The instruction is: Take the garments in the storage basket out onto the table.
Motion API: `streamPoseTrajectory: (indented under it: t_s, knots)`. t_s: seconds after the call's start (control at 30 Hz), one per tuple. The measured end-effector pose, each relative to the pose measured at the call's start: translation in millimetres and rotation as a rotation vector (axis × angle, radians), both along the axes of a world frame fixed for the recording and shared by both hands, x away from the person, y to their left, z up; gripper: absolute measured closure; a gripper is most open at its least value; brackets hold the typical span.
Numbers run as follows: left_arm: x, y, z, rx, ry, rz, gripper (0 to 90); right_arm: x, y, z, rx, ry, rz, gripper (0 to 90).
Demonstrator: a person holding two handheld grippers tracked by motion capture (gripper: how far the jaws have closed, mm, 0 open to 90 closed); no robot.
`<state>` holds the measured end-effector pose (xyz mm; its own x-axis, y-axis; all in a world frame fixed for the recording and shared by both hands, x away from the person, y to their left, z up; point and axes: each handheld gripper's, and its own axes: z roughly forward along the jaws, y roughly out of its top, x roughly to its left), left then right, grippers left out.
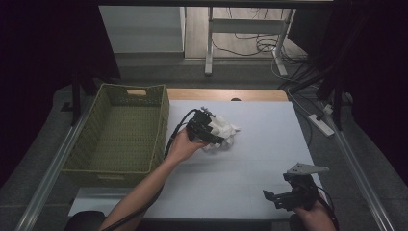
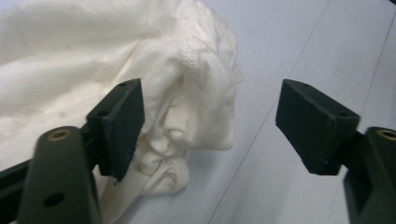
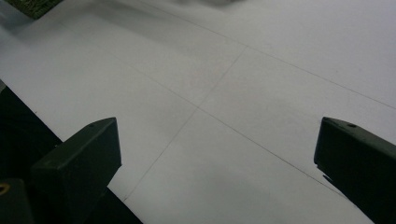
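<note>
- White cloth (image 1: pixel 222 131) lies bunched in a heap near the middle of the bench (image 1: pixel 269 173), a little way right of the basket (image 1: pixel 91 159).
- Left claw (image 1: pixel 211 134) sits at the heap's near-left side. In the left gripper view its jaws stand apart; one pad (image 2: pixel 122 126) brushes the cloth (image 2: pixel 140 84), the other is over bare bench. Released, nothing pinched.
- Right claw (image 1: pixel 274 198) hangs low at the near right corner of the bench, well apart from the cloth, jaws spread and empty (image 3: pixel 215 163).
- Handling, as judged: thin, soft fabric, very light, no stiffness; it will sag and trail when lifted. Not fragile, not slippery. A stitched hem (image 2: pixel 189 46) shows along one fold.
- Best hold: pinch a thick fold or the hem at the top of the heap, so several layers come up together; a single layer may slide free.
- Basket: woven, green-brown, rectangular, handle slot in the far wall. Nothing visible inside it.
</note>
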<state>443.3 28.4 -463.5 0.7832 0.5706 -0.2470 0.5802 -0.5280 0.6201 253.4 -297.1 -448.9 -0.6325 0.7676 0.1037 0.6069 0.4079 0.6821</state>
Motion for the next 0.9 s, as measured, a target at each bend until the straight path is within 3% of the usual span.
streamPoseTrajectory:
  t_s: [0.43, 0.63, 0.9]
  knots:
    - [-10.5, 5.0, 14.8, 0.004, -0.042, -0.035, 10.4, -0.1, 0.4, 0.0, -0.001, 0.000, 0.001, 0.7]
    - [-14.3, 8.9, 20.2, -0.046, -0.031, -0.050, 5.0, -0.2, 0.5, -0.1, -0.001, -0.002, 0.003, 0.7]
    - [-24.6, 10.5, 27.7, -0.047, -0.058, -0.085, 2.3, -0.2, 0.5, -0.1, -0.001, -0.002, 0.002, 0.7]
